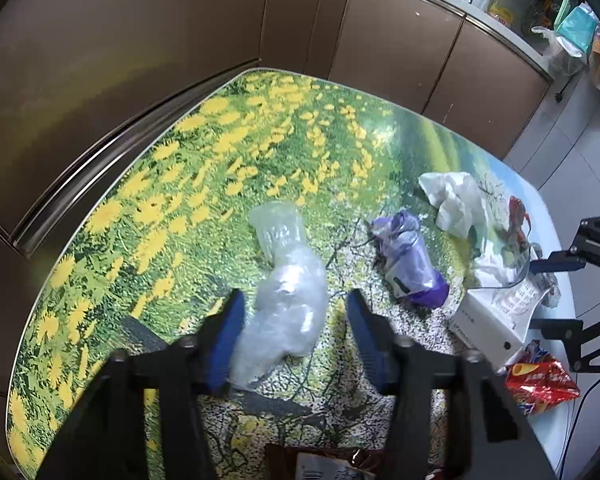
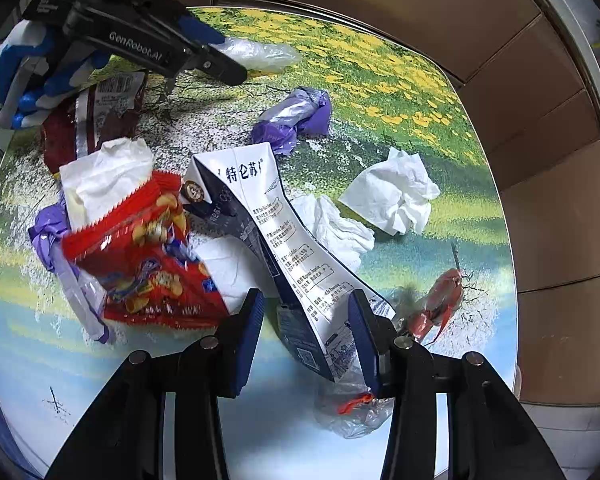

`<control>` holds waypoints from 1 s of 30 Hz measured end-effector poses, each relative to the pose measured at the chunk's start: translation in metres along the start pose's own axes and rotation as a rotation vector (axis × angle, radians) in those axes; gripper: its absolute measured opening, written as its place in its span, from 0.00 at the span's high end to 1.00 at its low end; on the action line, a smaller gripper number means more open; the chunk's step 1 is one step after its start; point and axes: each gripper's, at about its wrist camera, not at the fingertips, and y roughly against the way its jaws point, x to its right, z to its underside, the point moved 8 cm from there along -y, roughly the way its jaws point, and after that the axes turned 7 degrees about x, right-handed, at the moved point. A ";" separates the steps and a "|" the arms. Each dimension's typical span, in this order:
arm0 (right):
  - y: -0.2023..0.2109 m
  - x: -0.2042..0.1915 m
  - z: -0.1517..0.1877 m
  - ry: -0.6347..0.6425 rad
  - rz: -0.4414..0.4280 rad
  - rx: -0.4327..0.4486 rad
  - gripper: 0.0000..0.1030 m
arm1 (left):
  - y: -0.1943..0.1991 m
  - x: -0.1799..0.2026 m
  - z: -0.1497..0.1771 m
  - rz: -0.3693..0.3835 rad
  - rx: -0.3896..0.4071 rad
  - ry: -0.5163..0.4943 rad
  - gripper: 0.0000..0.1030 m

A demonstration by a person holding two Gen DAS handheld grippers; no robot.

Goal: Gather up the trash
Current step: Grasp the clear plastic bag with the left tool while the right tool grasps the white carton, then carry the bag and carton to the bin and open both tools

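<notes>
Left hand-held gripper (image 1: 296, 332) straddles a crumpled clear plastic wrap (image 1: 286, 312); left pad touches it, right pad apart, so possibly not yet pinched. Right hand-held gripper (image 2: 306, 336) brackets a flattened milk carton (image 2: 284, 248), right pad against it, left pad off. Flower-print surface (image 1: 188, 168), brown cabinets (image 1: 400, 28) behind. Only the right view shows a red snack bag (image 2: 148, 264) and tissues (image 2: 396, 192) clearly.

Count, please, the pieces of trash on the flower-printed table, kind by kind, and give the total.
Crumpled white paper tissues: 3
Purple plastic wrappers: 2
Red foil snack bags: 2
White and blue milk carton: 1
Clear plastic wrappings: 3
Total: 11
</notes>
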 end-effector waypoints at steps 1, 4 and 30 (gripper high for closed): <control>-0.001 0.000 -0.001 0.001 0.004 -0.004 0.59 | -0.001 0.000 0.001 0.001 -0.004 0.000 0.69; 0.000 0.001 -0.001 -0.008 0.014 -0.014 0.69 | 0.003 0.001 0.003 0.002 0.002 0.001 0.70; 0.117 -0.039 0.015 -0.340 0.094 0.279 0.93 | 0.127 0.016 -0.004 0.083 0.191 -0.029 0.71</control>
